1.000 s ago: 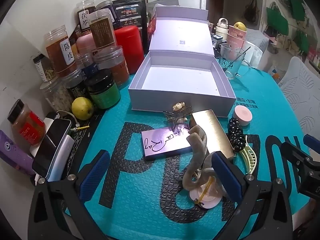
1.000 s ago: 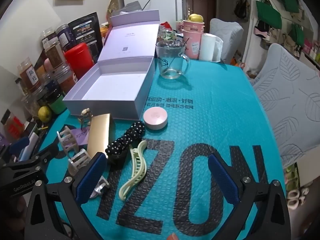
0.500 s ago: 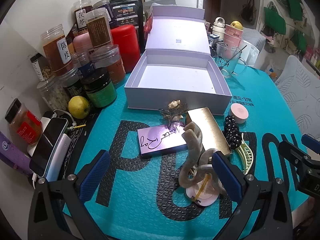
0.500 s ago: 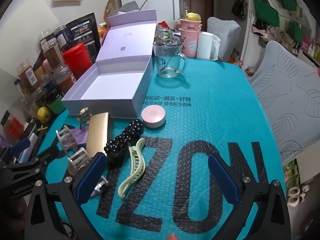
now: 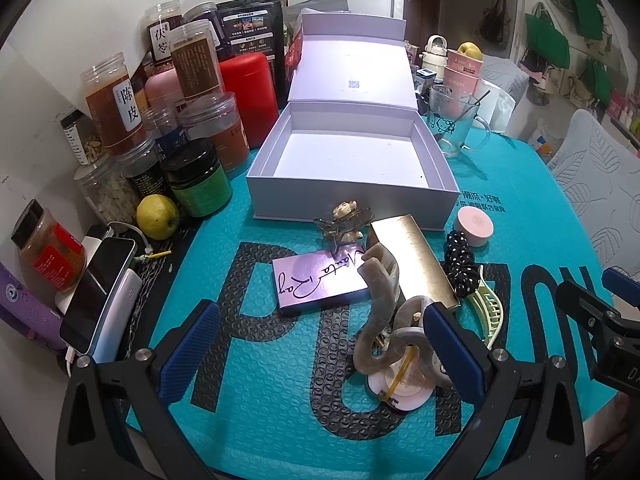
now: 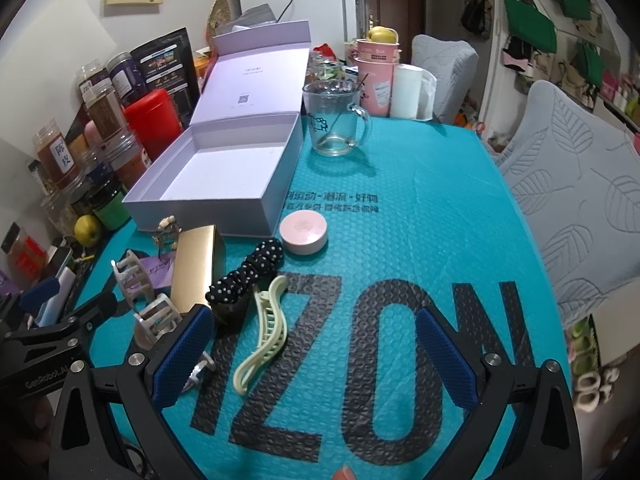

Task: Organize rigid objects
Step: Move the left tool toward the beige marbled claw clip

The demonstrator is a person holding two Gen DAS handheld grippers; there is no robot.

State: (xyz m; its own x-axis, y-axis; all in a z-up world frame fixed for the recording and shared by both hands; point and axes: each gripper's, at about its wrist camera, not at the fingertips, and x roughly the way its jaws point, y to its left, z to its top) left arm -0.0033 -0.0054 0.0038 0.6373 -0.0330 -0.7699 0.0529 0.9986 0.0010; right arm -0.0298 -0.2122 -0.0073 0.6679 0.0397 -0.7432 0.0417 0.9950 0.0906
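Observation:
An open, empty lavender box (image 5: 352,160) (image 6: 216,180) stands at the back of the teal mat. In front of it lie a purple signed card box (image 5: 320,276), a gold box (image 5: 412,260) (image 6: 196,268), a small ornate clip (image 5: 344,224), beige claw clips (image 5: 384,320) (image 6: 134,280), a black dotted scrunchie (image 5: 460,260) (image 6: 248,272), a pale green claw clip (image 6: 264,332) (image 5: 486,312) and a pink round case (image 6: 304,232) (image 5: 474,226). My left gripper (image 5: 320,356) is open, just short of the beige clips. My right gripper (image 6: 316,360) is open beside the green clip.
Several jars (image 5: 120,108), a red canister (image 5: 248,96) and a lemon (image 5: 157,217) crowd the left. A phone on a power bank (image 5: 96,296) lies front left. A glass mug (image 6: 336,124) and pink cups (image 6: 376,72) stand behind the box. A grey chair (image 6: 580,208) is to the right.
Both grippers have drawn back and risen slightly, so the objects sit a little farther away in view. Nothing on the mat has moved.

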